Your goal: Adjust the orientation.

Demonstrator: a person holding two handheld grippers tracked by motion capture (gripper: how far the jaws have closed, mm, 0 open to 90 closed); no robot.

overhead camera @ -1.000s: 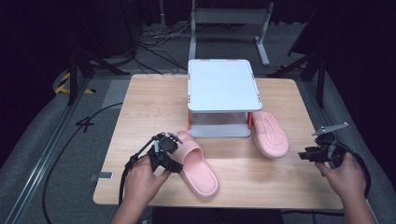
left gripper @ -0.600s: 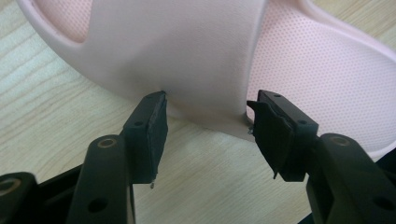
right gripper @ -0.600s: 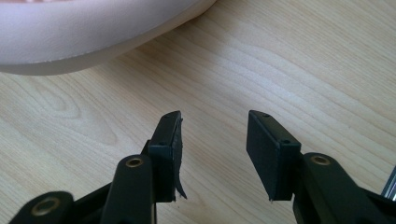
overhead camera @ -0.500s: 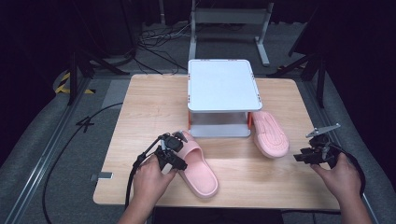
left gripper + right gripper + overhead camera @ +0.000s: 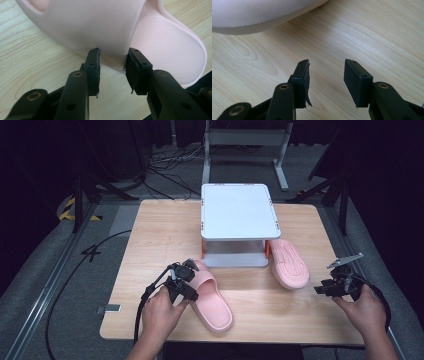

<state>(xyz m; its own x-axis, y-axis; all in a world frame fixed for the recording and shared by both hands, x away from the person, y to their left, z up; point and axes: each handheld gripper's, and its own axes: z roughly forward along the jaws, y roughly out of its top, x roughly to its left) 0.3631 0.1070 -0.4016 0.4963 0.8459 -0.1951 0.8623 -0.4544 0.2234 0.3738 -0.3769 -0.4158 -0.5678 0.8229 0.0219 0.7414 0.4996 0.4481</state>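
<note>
Since the earlier frames the left gripper (image 5: 183,281) has moved in from beside the near pink slipper (image 5: 212,295) to its strap edge, and the person's left hand (image 5: 159,312) sits a little farther up the table (image 5: 150,235). The right gripper (image 5: 336,282) has drifted slightly lower and toward the table's right edge; the far pink slipper (image 5: 290,263) lies where it did.

In the left gripper view the jaws stand spread, one on each side of the slipper's rim where the broad strap (image 5: 95,22) meets the sole; both tips touch or nearly touch the pink material, but the jaws have not closed on it. The strap is smooth and pale pink, arching up ahead of the jaws; to the right of the right jaw the footbed (image 5: 170,50) shows a fine dotted texture with a raised border.

In the right gripper view the jaws are spread wide over bare light wood, with nothing between them. The smooth curved side of a pink slipper (image 5: 262,15) lies ahead and to the left of the left jaw, well apart.

A white two-tier rack (image 5: 237,212) stands mid-table, both slippers in front of it.
</note>
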